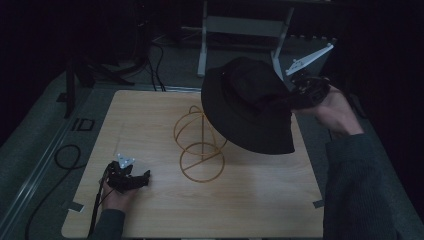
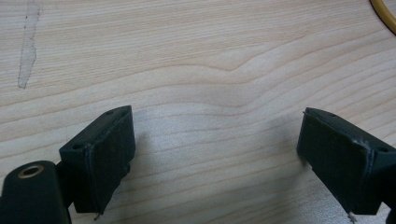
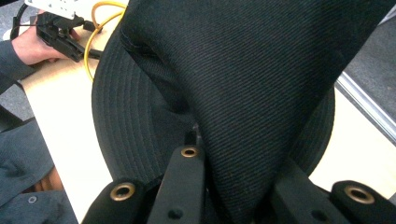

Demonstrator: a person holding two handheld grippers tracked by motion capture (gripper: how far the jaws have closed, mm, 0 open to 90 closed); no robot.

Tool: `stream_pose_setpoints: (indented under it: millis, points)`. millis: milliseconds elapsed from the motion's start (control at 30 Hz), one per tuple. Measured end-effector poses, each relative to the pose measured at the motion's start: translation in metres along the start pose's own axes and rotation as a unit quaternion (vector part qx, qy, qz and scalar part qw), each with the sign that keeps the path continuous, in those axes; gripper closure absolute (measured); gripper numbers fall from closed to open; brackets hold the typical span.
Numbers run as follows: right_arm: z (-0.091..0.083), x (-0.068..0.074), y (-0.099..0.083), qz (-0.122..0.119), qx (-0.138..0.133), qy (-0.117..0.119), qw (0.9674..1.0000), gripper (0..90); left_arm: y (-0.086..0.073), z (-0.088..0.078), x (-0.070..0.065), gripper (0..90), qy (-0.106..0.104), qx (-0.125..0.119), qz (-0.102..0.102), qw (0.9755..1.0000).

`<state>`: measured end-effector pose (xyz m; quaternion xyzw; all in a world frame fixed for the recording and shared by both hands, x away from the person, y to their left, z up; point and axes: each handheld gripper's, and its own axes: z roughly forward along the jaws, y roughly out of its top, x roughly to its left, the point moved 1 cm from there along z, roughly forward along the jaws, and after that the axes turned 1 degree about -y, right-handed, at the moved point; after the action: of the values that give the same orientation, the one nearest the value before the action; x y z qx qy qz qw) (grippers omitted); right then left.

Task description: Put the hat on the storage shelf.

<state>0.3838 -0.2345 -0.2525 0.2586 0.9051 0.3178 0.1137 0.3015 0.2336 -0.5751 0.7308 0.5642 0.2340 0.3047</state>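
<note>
A: Where is the black bucket hat (image 1: 247, 107) right now?

B: Up in the air, right of centre in the high view, pinched by the right claw (image 1: 296, 95) at the crown. In the right gripper view the jaws are pressed onto a fold of the dark twill (image 3: 261, 93), so the brim hangs down and tilts toward the gold wire hat stand (image 1: 200, 145).

A: Why hold it by the crown?

B: My guess is that it leaves the opening facing downward, free to drop over the stand's looped top. The brim's lower edge sits just beside the loops, partly in front of them.

A: And the left claw (image 1: 131, 180)?

B: It rests low on the tabletop (image 1: 260, 200) at lower left, jaws spread wide with nothing between them; the left gripper view shows bare wood grain between the pads (image 2: 109, 154). It is well apart from the stand's ring base, probably waiting to steady it.

A: Room to move?

B: Plenty. The wood in front of the stand is open, though the hat hangs near the tabletop's right edge.
</note>
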Motion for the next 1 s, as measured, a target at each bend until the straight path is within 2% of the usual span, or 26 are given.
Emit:
stream_pose_setpoints:
  millis: [300,500,700,1000]
  points:
    - [-0.009,0.003,0.002,-0.004,-0.009,-0.002,0.9999,86.9,0.000,0.000,0.000,11.9,0.000,-0.001,0.000,1.0000]
    - [-0.008,0.010,0.007,-0.017,-0.013,0.010,0.9997,86.9,0.000,0.000,0.000,11.9,0.000,0.000,0.000,1.0000]
    - [0.001,0.017,0.012,-0.031,-0.013,0.026,0.9991,86.9,0.000,0.000,0.000,11.9,0.000,0.000,0.000,1.0000]
    - [0.018,0.035,0.027,-0.059,-0.004,0.045,0.9972,86.8,0.000,0.000,0.000,11.9,0.000,0.000,0.000,1.0000]
